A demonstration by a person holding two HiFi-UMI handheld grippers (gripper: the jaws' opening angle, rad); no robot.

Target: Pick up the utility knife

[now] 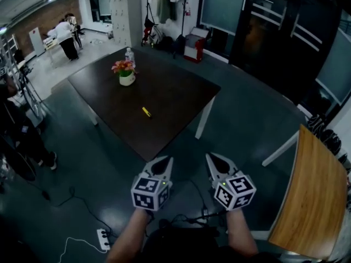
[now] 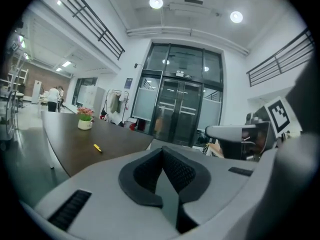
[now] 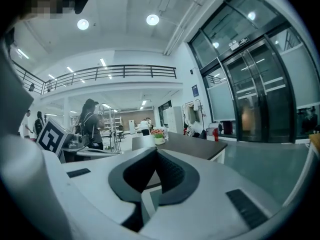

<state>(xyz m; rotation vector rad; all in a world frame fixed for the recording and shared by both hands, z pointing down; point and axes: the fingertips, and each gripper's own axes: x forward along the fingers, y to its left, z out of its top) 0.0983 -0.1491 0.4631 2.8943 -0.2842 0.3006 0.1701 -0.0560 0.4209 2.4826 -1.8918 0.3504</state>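
Bare floor (image 1: pixel 241 130) lies open between us and the dark desk (image 1: pixel 170 92) at upper centre. We see open desktop all round the utility knife (image 1: pixel 146 112); a flower pot (image 1: pixel 126 74) and bottle (image 1: pixel 129 54) stand further up. A wooden desk (image 1: pixel 307 201) blocks the lower right.

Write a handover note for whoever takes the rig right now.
Left gripper: shut, empty, over the floor short of the table.
Right gripper: shut, empty, beside the left one.
Knife: yellow, lying on the dark table, nearer than the flower pot, untouched.
Done: nothing yet.
Left: reach the table, open a gripper, close on the knife, lift.
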